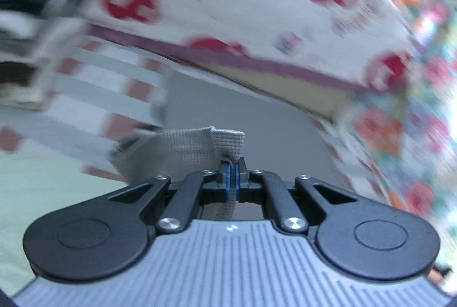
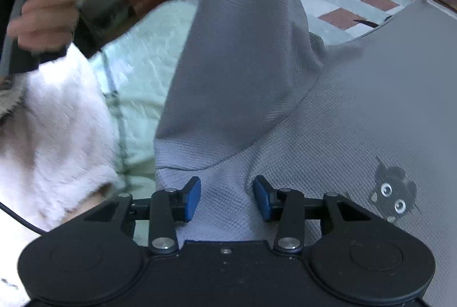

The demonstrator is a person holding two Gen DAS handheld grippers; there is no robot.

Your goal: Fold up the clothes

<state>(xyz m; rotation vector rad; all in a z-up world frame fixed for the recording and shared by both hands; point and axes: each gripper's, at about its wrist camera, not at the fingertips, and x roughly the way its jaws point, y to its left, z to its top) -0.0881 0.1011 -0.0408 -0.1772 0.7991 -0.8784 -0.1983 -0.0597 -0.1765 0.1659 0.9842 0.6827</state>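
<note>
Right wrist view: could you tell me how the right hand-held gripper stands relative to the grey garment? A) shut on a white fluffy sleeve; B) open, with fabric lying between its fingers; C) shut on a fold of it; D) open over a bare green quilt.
B: the right hand-held gripper has its blue fingertips spread apart, with the grey garment lying in the gap and not pinched.

Left gripper: black linkage arms, silver screws, blue pads, ribbed grey body with small white mark. Right gripper: same, body black. Sleeve at nine o'clock: fluffy, probably white; thin black cable.
</note>
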